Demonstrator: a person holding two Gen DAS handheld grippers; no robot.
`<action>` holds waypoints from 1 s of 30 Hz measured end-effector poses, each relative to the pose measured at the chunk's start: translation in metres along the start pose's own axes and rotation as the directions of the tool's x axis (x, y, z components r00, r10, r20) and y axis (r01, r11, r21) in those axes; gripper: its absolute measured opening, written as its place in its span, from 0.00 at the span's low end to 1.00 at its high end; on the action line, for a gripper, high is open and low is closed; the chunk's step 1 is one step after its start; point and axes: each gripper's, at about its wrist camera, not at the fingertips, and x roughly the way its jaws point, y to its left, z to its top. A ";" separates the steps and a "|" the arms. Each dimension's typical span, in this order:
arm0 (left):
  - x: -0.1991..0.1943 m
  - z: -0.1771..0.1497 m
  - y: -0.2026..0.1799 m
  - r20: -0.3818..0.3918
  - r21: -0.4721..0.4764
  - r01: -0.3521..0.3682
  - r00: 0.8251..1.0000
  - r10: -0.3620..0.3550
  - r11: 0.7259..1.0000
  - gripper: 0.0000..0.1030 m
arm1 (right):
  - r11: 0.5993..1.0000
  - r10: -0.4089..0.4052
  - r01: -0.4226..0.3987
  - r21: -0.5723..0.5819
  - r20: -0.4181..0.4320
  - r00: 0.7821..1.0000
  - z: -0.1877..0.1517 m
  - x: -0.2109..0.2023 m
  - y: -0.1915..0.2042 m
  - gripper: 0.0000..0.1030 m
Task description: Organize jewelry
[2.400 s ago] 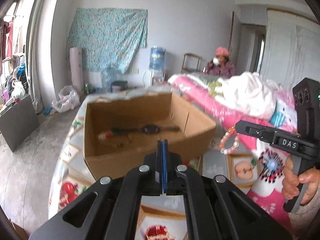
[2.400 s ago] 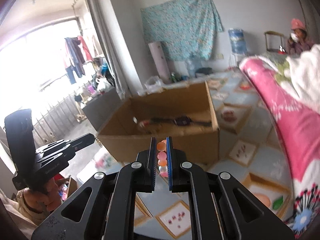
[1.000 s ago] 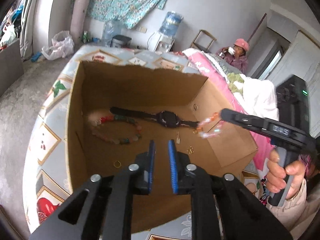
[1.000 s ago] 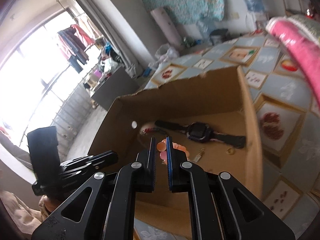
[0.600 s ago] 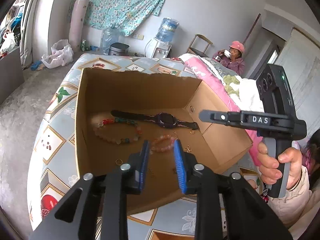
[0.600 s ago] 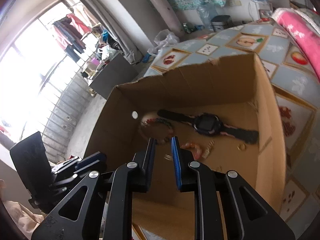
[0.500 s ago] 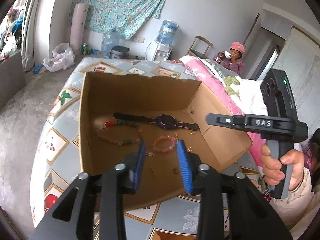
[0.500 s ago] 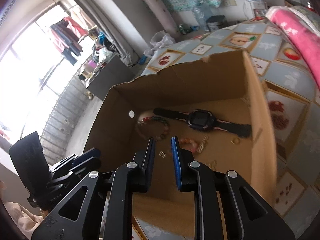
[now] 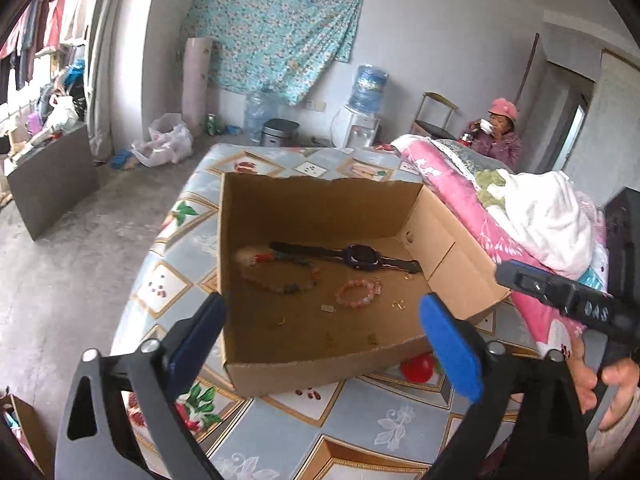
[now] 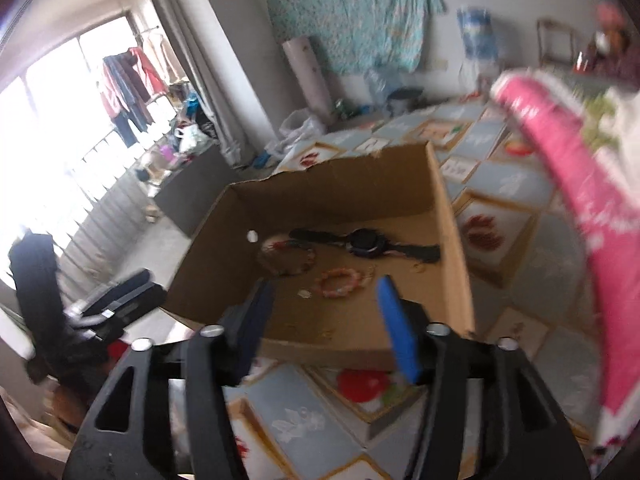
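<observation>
An open cardboard box [image 9: 320, 372] stands on the fruit-patterned cover. Inside lie a black watch [image 9: 362, 257], a multicoloured bead bracelet [image 9: 280, 278] and a pink bead bracelet [image 9: 356, 293]. My left gripper [image 9: 322, 312] hangs before the box's near wall, its jaws opening wide with nothing between them. In the right wrist view the box [image 10: 452, 264], watch [image 10: 366, 242] and pink bracelet [image 10: 338, 282] show again. My right gripper [image 10: 325, 294] hovers over the near rim, jaws opening and empty. The left gripper [image 10: 132, 292] shows at the left.
Small rings and clasps [image 9: 398, 305] are scattered on the box floor. A pink quilt [image 9: 472, 208] with white cloth [image 9: 548, 216] lies right of the box. A person [image 9: 500, 132] sits at the back beside a water dispenser [image 9: 360, 116]. My right gripper [image 9: 508, 274] juts in from the right.
The pink bracelet left my right gripper and now lies on the box floor. Both grippers have drawn back and up from the box, and their jaws have spread apart.
</observation>
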 end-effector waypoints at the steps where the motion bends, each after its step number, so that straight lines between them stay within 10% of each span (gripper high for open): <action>1: -0.006 -0.002 -0.002 0.014 0.000 -0.013 1.000 0.013 1.000 0.95 | 1.000 -0.019 0.019 -0.012 0.017 1.000 -0.004 -0.006 0.003 0.62; 10: -0.025 -0.019 -0.012 -0.038 -0.035 -0.161 0.986 0.160 0.986 0.95 | 0.994 -0.101 0.104 -0.029 0.087 0.991 -0.030 -0.035 0.013 0.84; 17: -0.042 -0.014 -0.028 -0.006 0.007 -0.362 0.932 0.362 0.932 0.95 | 0.988 -0.135 0.144 -0.063 0.127 0.983 -0.026 -0.047 0.020 0.92; 30: 0.000 -0.020 -0.044 -0.267 -0.104 -0.339 0.915 0.302 0.935 0.95 | 0.977 -0.195 0.196 -0.088 0.013 0.981 -0.018 -0.032 -0.001 0.92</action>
